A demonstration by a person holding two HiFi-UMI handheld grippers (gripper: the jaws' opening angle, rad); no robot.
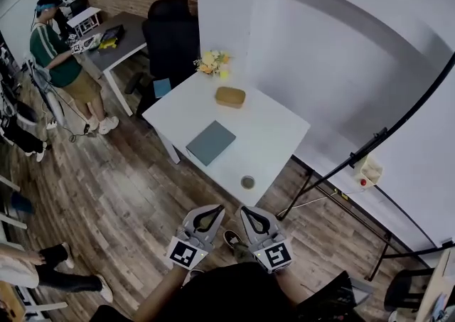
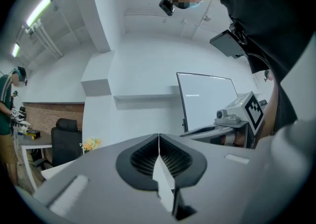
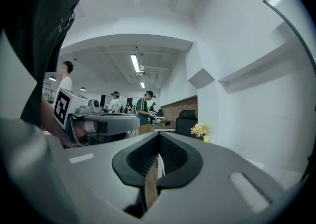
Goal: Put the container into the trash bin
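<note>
While the left gripper (image 1: pixel 215 210) and right gripper (image 1: pixel 245 211) hang pressed together and empty off the white table's (image 1: pixel 277 136) near corner, the tan container (image 1: pixel 229 97) sits toward its far edge — straight ahead, roughly equidistant from both.

The head view looks steeply down from well above the table (image 1: pixel 270 136), with the left gripper (image 1: pixel 215 208) and right gripper (image 1: pixel 244 210) at its bottom edge. Each gripper view sits close behind its own jaws, facing level across the room. All three views share the flowers (image 2: pixel 90 144) and chair (image 2: pixel 66 141).
</note>
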